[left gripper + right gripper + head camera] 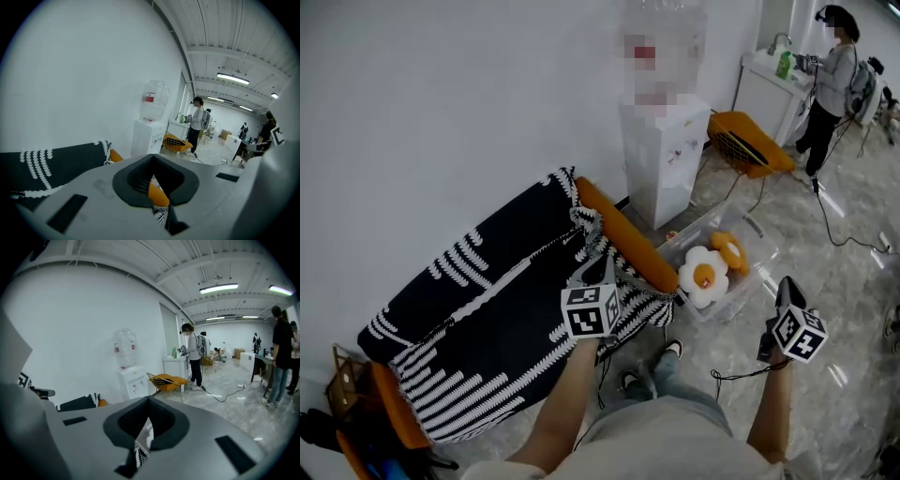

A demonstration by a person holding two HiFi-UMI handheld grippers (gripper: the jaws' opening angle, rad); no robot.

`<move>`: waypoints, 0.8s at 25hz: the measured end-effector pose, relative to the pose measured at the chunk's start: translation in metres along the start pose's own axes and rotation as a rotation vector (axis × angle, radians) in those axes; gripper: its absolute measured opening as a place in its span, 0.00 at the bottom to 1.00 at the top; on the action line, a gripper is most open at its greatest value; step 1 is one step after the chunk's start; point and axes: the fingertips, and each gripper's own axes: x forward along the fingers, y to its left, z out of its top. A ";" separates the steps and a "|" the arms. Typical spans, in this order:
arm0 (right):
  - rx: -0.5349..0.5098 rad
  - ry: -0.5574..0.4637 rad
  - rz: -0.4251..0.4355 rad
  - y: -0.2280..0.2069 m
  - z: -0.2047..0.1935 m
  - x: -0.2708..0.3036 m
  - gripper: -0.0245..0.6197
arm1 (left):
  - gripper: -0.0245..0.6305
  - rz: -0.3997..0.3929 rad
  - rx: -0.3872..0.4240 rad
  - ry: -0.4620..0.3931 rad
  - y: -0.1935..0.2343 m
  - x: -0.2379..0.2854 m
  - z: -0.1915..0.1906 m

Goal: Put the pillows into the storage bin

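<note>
Pillows inside storage bin, floor alongside

Clear plastic bin, glossy stone floor

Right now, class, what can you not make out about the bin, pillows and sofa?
- Head view: the bin bottom, covered by the egg pillow and orange pillow.
- Head view: the sofa seat, draped by the blanket, which hides anything underneath.
- Gripper views: the bin, nearly all blocked by the bodies of the left gripper and right gripper.
- Head view: the dispenser bottle, under a blurred patch.
</note>
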 end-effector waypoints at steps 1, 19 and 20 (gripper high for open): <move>0.001 -0.002 -0.001 0.000 0.000 -0.001 0.04 | 0.05 0.000 -0.001 -0.001 0.000 -0.001 0.000; 0.012 -0.033 -0.010 0.003 0.004 -0.015 0.04 | 0.05 -0.006 -0.011 -0.009 0.000 -0.012 -0.001; 0.012 -0.033 -0.008 0.004 0.004 -0.015 0.04 | 0.05 -0.006 -0.012 -0.009 0.000 -0.012 -0.001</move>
